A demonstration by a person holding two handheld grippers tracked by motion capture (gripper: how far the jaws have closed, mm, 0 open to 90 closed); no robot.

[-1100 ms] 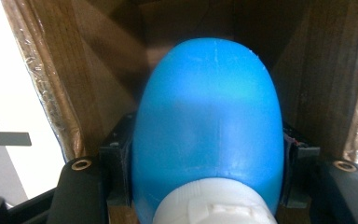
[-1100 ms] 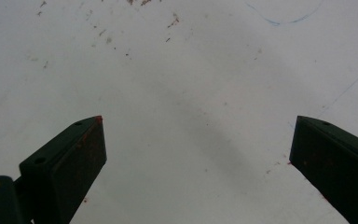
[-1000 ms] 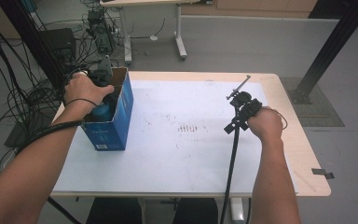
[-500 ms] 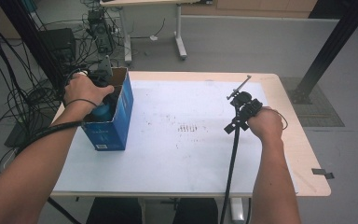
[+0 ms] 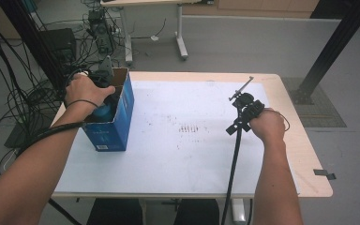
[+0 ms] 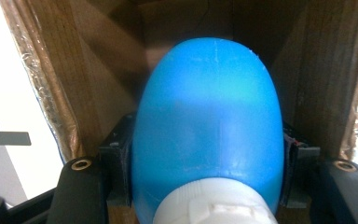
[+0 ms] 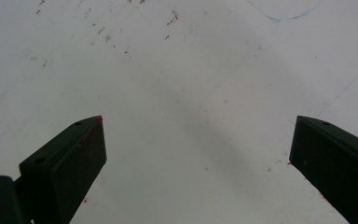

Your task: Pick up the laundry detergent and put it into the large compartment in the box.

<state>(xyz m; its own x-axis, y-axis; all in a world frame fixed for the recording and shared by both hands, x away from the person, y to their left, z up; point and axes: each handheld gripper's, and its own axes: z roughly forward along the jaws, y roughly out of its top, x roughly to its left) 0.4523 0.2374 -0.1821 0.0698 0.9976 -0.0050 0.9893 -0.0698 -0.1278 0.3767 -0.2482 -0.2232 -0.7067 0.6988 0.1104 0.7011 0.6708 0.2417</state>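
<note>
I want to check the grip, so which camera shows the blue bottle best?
The left gripper view: the blue bottle sits large between the left tool's jaws, white cap nearest, inside the cardboard box. In the high view a hand hides most of it; the right gripper view faces bare table.

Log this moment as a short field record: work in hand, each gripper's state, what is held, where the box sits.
work in hand: blue bottle held inside the blue cardboard box
left gripper: shut on the bottle, reaching down into the box
bottle: blue body, white cap toward the camera
right gripper: open, nothing between the jaws, over the white table sheet
box: open-topped, at the table's left edge
</note>
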